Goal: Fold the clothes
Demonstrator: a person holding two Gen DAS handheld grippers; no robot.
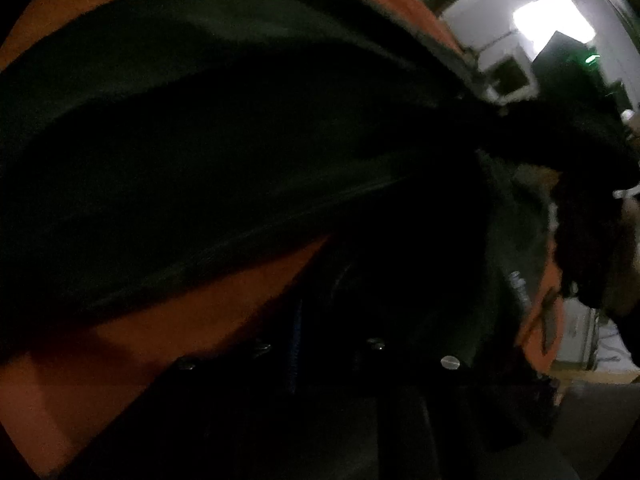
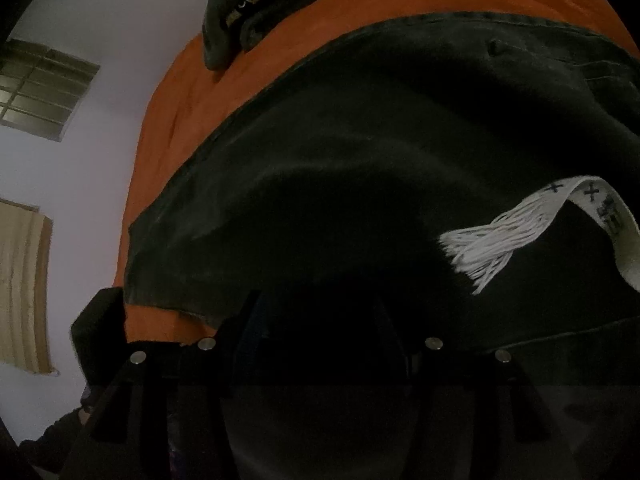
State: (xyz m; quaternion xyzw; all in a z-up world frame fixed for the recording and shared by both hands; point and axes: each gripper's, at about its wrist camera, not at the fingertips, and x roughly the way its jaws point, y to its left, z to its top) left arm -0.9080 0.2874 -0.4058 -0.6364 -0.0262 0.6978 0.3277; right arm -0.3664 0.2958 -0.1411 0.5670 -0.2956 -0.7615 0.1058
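Both grippers' grips stay too dark to judge above dark clothes (image 2: 360,160) on an orange surface (image 2: 360,4); pale walls (image 2: 100,20) behind.

Left gripper (image 1: 320,312) angled steeply down, jaws nearly closed, fingertips lost in dark, right gripper (image 2: 320,320) angled down, jaws part-open

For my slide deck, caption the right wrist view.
Dark garment with a white fringed drawstring spread over an orange sheet.
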